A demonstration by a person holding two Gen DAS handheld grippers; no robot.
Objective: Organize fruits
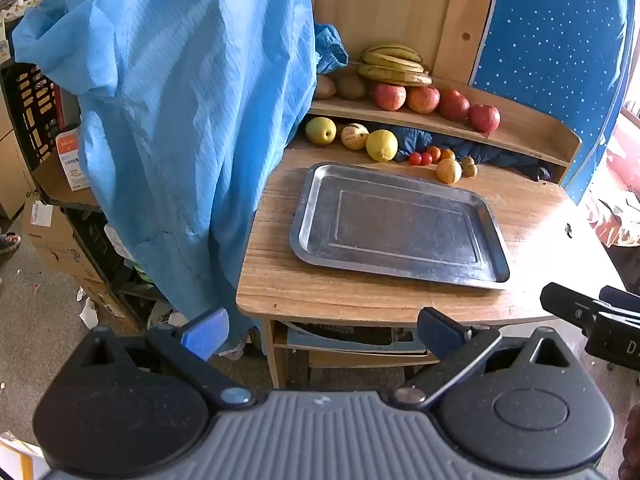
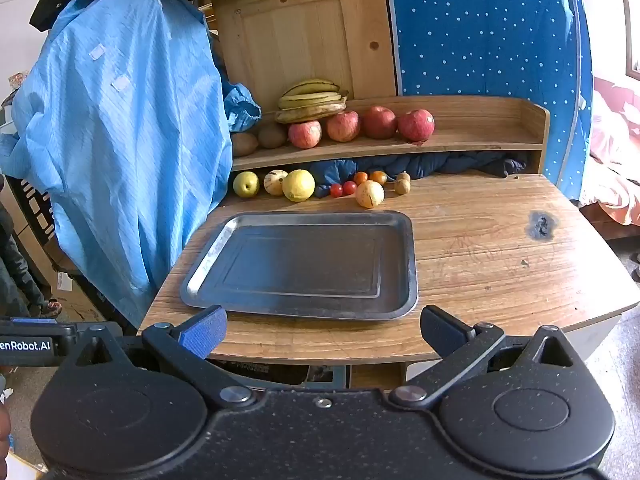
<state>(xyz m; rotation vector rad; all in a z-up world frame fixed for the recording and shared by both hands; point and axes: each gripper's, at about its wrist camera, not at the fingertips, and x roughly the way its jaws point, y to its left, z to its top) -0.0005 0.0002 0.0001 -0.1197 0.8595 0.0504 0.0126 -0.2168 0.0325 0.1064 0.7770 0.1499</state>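
Note:
An empty metal tray [image 1: 400, 256] [image 2: 402, 304] lies on the wooden table [image 1: 532, 216] [image 2: 500, 248]. Behind it, along the back, lie a yellow-green apple [image 1: 321, 131] [image 2: 245, 184], a pale striped melon [image 1: 354, 136] [image 2: 275, 182], a lemon [image 1: 382, 145] [image 2: 298, 185], cherry tomatoes [image 1: 420, 158] [image 2: 343, 189], small oranges [image 1: 440, 154] [image 2: 369, 177] and another striped fruit [image 1: 449, 170] [image 2: 370, 194]. On the shelf above sit bananas [image 1: 394, 65] [image 2: 312, 100], several red apples [image 1: 424, 99] [image 2: 362, 124] and kiwis [image 1: 351, 87] [image 2: 272, 135]. My left gripper [image 1: 324, 334] and right gripper [image 2: 324, 330] both hang open before the table's front edge, holding nothing.
A blue garment [image 1: 180, 120] [image 2: 120, 140] hangs at the table's left. A dark cloth [image 2: 440, 164] is stuffed under the shelf. A blue dotted panel [image 2: 488, 40] stands behind. Boxes [image 1: 60, 248] clutter the floor at left. The right gripper's body [image 1: 592, 316] shows in the left view.

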